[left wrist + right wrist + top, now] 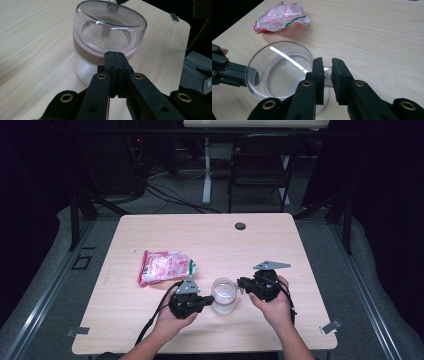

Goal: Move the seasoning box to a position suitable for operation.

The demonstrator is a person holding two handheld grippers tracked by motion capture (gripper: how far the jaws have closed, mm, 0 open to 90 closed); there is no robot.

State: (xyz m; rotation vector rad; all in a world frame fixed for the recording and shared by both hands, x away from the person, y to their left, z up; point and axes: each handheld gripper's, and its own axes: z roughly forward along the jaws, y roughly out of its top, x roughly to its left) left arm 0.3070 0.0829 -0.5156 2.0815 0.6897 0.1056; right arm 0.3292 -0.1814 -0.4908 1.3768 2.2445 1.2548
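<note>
A clear jar [223, 295] with a see-through lid [279, 72] stands on the wooden table [210, 235] between my two hands. My left gripper [207, 301] is shut with nothing in it. Its joined tips [113, 56] rest against the jar's side [107, 32], just under the lid's rim. My right gripper [241, 282] comes in from the other side. Its jaws [327, 67] are closed on a small clear tab [327, 74] at the lid's edge. In the right gripper view the left gripper [249, 77] lies across the jar at the left.
A crumpled red, white and green snack bag [165, 266] lies left of and beyond the jar. It is also at the top of the right gripper view [280, 16]. A black grommet [240, 226] sits near the far edge. A chair [260, 165] stands behind the table.
</note>
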